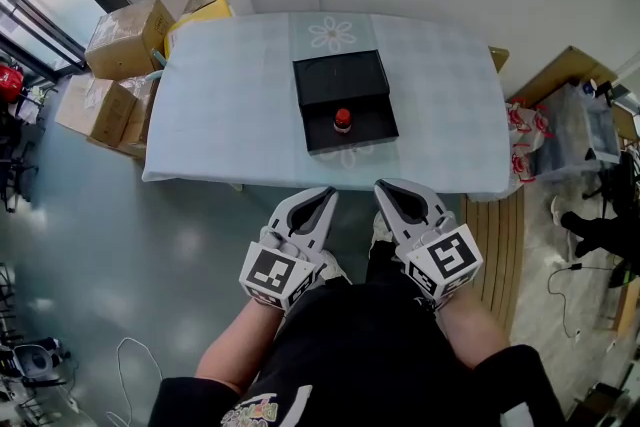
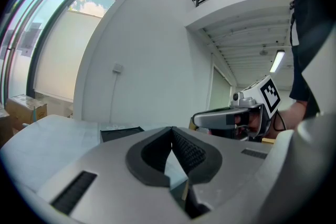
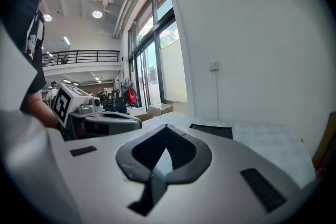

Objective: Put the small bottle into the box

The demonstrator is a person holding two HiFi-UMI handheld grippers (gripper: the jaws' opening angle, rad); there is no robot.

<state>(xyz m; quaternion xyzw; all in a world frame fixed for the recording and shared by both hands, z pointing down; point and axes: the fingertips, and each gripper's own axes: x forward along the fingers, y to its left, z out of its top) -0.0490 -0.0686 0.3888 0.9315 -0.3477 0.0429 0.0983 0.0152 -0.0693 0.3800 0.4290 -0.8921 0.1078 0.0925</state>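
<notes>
Nearest, the left claw (image 1: 322, 198) and right claw (image 1: 385, 187) hang side by side over the person's lap, short of the worktop's (image 1: 230, 105) near edge. Both are clenched, tips together, with nothing between them. Beyond, on the pale worktop, the black box (image 1: 340, 75) lies open near the middle, and the small bottle (image 1: 342, 120), red-capped, stands upright inside its near half. Farther left, cardboard cartons (image 1: 125, 40) sit on the floor beside the worktop.
</notes>
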